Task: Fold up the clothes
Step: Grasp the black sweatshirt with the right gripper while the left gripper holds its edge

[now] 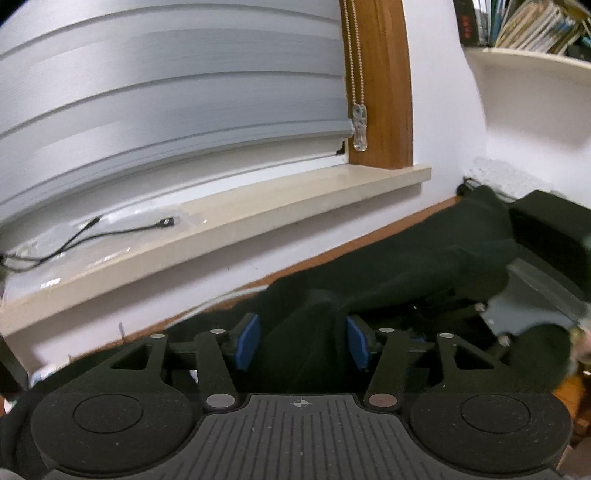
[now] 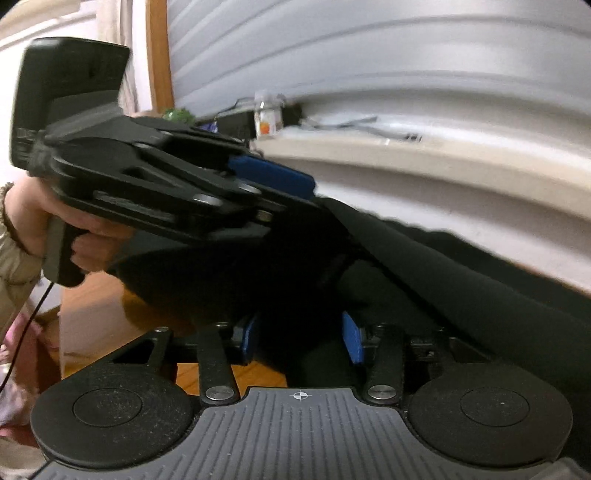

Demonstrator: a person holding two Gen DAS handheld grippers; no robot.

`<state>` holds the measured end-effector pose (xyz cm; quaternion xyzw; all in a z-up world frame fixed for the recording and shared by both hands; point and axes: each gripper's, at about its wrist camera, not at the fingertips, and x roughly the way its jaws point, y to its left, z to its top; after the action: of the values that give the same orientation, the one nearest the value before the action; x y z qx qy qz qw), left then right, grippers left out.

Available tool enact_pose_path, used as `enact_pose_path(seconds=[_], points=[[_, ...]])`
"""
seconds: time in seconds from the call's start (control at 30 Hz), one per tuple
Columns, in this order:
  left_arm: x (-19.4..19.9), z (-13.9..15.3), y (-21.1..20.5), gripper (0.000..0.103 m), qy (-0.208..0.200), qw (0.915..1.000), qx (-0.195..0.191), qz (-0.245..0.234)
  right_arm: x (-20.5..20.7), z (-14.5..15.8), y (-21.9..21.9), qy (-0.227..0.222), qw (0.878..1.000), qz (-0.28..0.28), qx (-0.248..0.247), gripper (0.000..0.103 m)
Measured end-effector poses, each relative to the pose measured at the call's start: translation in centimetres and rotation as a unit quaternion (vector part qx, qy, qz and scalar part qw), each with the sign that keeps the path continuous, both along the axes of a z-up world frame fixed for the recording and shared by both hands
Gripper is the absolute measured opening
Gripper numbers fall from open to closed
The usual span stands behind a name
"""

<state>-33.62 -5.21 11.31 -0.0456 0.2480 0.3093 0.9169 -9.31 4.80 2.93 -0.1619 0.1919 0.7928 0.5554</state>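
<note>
A black garment [image 1: 424, 251] lies along the wooden table [image 2: 96, 306] beside the wall under the window. My left gripper [image 1: 301, 339] has a bunched fold of it between its blue pads [image 1: 247, 339]. The fold leans on the right pad, a dark gap shows at the left pad, and the jaws stand apart. From the right wrist view, the left gripper [image 2: 295, 192] comes in from the left in a person's hand [image 2: 33, 218], and the cloth runs off from its tip. My right gripper [image 2: 301, 338] is shut on the black garment [image 2: 461, 291], which fills the space between its pads.
A pale window sill [image 1: 258, 214] with a black cable [image 1: 110, 232] runs above the table, under a grey blind [image 1: 166, 92]. A small jar [image 2: 267, 118] and other items stand on the sill. A white shelf with books [image 1: 535, 26] is at the upper right.
</note>
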Motion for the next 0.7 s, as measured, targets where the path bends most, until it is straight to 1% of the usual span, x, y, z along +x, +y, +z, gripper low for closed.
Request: enact_pose_path(seconds=[0.07,0.1,0.2,0.27,0.37,0.43,0.5,0.6,0.63,0.67,0.7], points=[[-1.6,0.0,0.2,0.062,-0.013,0.9999,-0.010,0.002,0.2,0.2,-0.1,0.006,1.000,0.012,0.001,0.040],[-2.3,0.0,0.4,0.062,-0.016,0.9997,-0.013,0.009,0.2,0.4,-0.4,0.009,1.000,0.020,0.003,0.038],[-4.1,-0.3,1.3,0.060,-0.021,0.9989,-0.021,0.038,-0.3,0.9,-1.5,-0.002,0.999,0.045,0.007,0.038],[-5.0,-0.5,2.1,0.060,-0.028,0.9975,-0.031,0.057,-1.0,0.8,-1.2,-0.013,0.998,0.056,0.003,0.038],[-4.8,-1.3,3.5,0.060,0.000,0.9953,-0.016,0.095,-1.7,0.5,-0.6,-0.029,0.998,0.057,0.003,0.040],[-4.5,-1.8,4.5,0.060,0.013,0.9936,-0.012,0.111,-2.0,0.3,-0.2,-0.035,0.998,0.057,0.005,0.041],[-4.0,-2.2,5.6,0.060,0.013,0.9933,-0.013,0.114,-2.1,0.1,0.0,-0.039,0.998,0.059,0.003,0.041],[-3.2,-3.0,7.4,0.060,0.009,0.9926,-0.025,0.118,-2.4,-0.3,0.3,-0.056,0.996,0.069,-0.011,0.042],[-2.9,-3.3,8.0,0.060,0.013,0.9920,-0.029,0.122,-2.5,-0.5,0.3,-0.063,0.995,0.074,-0.016,0.041],[-2.5,-3.6,8.6,0.060,0.021,0.9915,-0.030,0.125,-2.4,-0.3,0.1,-0.058,0.995,0.078,-0.019,0.038],[-2.3,-3.9,8.9,0.060,0.029,0.9911,-0.027,0.127,-2.3,-0.1,-0.2,-0.051,0.995,0.082,-0.021,0.029]])
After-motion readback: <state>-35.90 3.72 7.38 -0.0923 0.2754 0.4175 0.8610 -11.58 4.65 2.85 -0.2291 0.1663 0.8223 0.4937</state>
